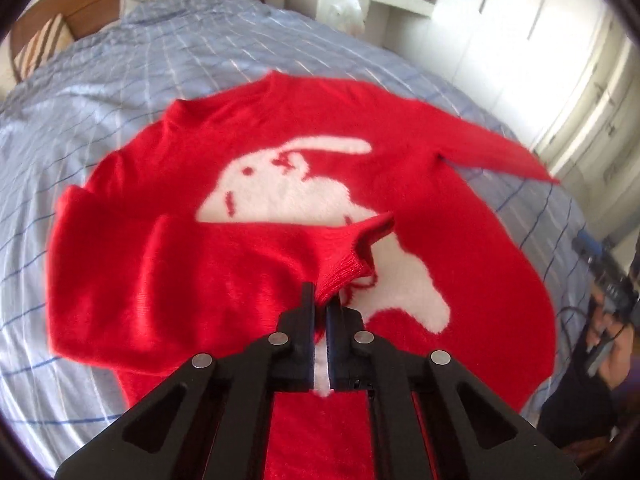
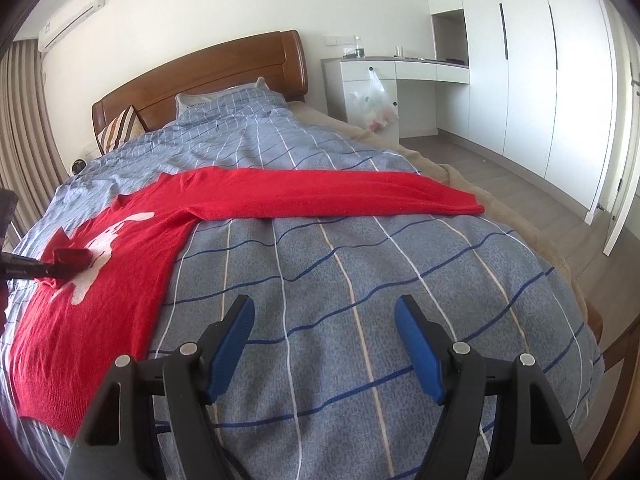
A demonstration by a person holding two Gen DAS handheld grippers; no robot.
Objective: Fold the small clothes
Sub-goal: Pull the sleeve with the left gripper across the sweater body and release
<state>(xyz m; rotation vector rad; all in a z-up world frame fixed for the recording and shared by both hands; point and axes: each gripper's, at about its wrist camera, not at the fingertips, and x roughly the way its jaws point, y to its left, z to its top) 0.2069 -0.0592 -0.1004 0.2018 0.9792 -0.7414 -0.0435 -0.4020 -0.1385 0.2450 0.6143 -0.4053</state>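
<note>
The left tool (image 1: 325,304) has its jaws pinched nearly together on the ribbed cuff (image 1: 352,258) of the sweater's left sleeve, which is carried across the chest so the cuff sits over the white rabbit motif (image 1: 320,208). The right tool (image 2: 324,344) hangs idle with its blue pads (image 2: 418,350) spread wide, gripping nothing, above bare checked duvet (image 2: 360,280). The red sweater (image 2: 132,248) lies front-up on the bed at about ten o'clock from that tool, its other sleeve (image 2: 340,196) stretched straight out toward two o'clock. The knit looks fluffy, light and limp; I'd expect it to sag and drape wherever it is lifted and to cling slightly to the bedding. The firmer ribbed cuffs and hem look like the best places to grip.
</note>
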